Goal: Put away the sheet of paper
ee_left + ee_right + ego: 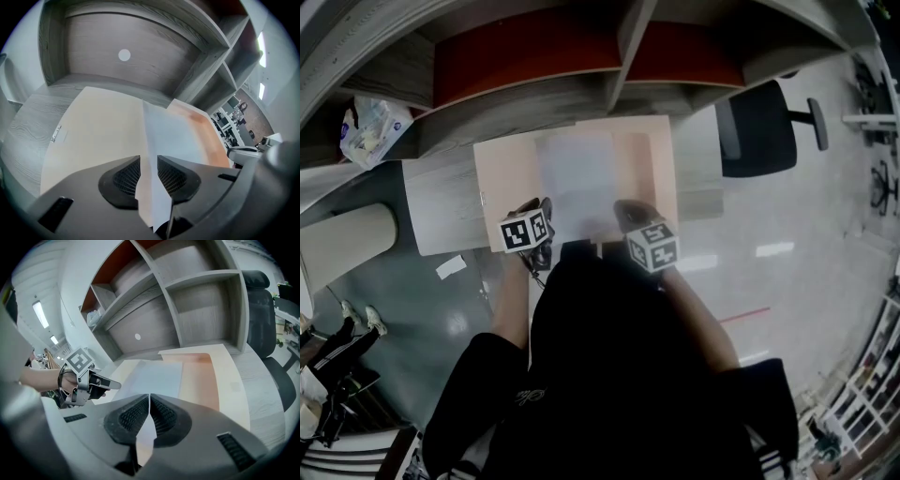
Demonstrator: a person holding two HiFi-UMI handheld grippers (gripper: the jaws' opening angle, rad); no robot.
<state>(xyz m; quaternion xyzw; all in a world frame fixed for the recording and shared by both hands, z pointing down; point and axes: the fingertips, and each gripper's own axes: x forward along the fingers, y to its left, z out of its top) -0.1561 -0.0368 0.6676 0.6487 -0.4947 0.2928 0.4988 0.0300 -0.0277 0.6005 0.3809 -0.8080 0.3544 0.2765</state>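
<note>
A white sheet of paper [577, 178] lies on a pale peach board [661, 155] on the grey desk [441, 211], with its near edge lifted. My left gripper [539, 211] is at the sheet's near left corner. In the left gripper view the paper [173, 140] runs edge-on through the gap of that gripper [148, 161], whose pads stand apart from it, open. My right gripper [628, 214] is at the near right corner. In the right gripper view this gripper [149, 400] is shut on the paper [154, 376]. The left gripper [105, 384] shows there too, at the left.
Grey shelf compartments [619, 56] with red-brown backs stand right behind the desk. A plastic bag [370, 127] lies on a shelf at the left. A black office chair [759, 131] stands to the right of the desk. A white rounded surface [347, 244] is at the left.
</note>
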